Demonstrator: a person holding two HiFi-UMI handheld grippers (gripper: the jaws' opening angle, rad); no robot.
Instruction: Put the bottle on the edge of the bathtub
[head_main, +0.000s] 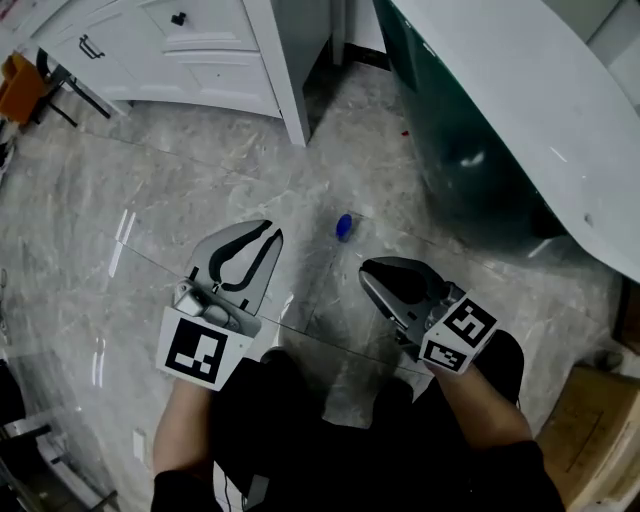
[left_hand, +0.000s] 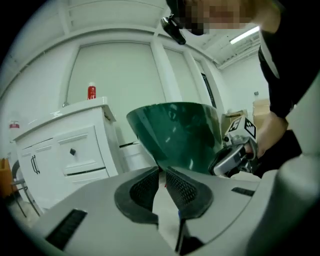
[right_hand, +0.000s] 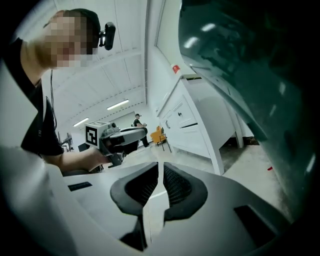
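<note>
Empty, jaws virtually closed, the left gripper (head_main: 258, 240) and right gripper (head_main: 375, 272) hover above a blue-capped bottle (head_main: 345, 228) — probably light, slick, crushable — best gripped mid-body.

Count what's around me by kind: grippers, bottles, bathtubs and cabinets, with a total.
Grippers: 2, the left gripper and the right gripper
Bottle: 1
Bathtub: 1
Cabinet: 1
Total: 5

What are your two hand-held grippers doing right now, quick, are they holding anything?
Left hand-held gripper: closed, holding nothing.
Right hand-held gripper: closed, holding nothing.
</note>
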